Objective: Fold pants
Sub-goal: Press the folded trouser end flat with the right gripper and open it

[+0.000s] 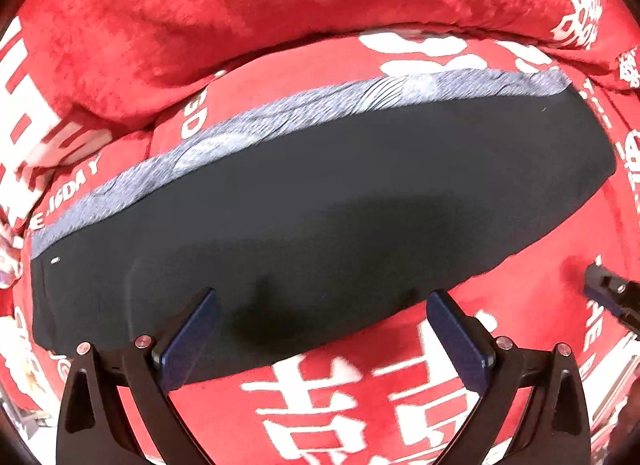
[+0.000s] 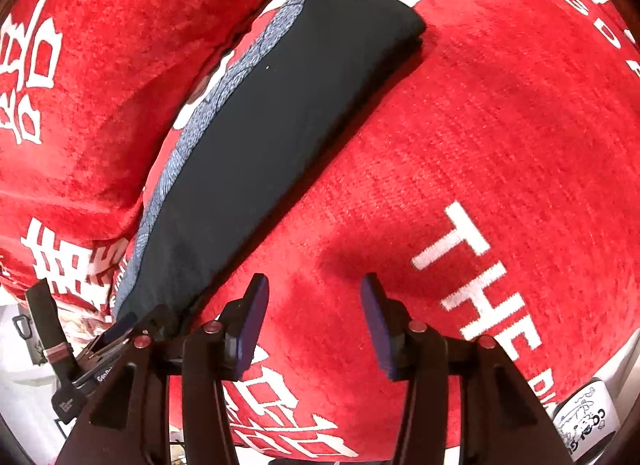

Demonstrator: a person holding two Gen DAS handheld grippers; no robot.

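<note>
Both jaws empty beside pants [image 1: 320, 205]

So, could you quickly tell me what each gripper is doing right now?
Left gripper: open, holding nothing, over the pants.
Right gripper: open, holding nothing.

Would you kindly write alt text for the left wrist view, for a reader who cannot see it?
Dark folded pants with a grey patterned band along the far edge lie flat on a red blanket printed with white lettering. The open left gripper hovers over the pants' near edge, holding nothing.
</note>
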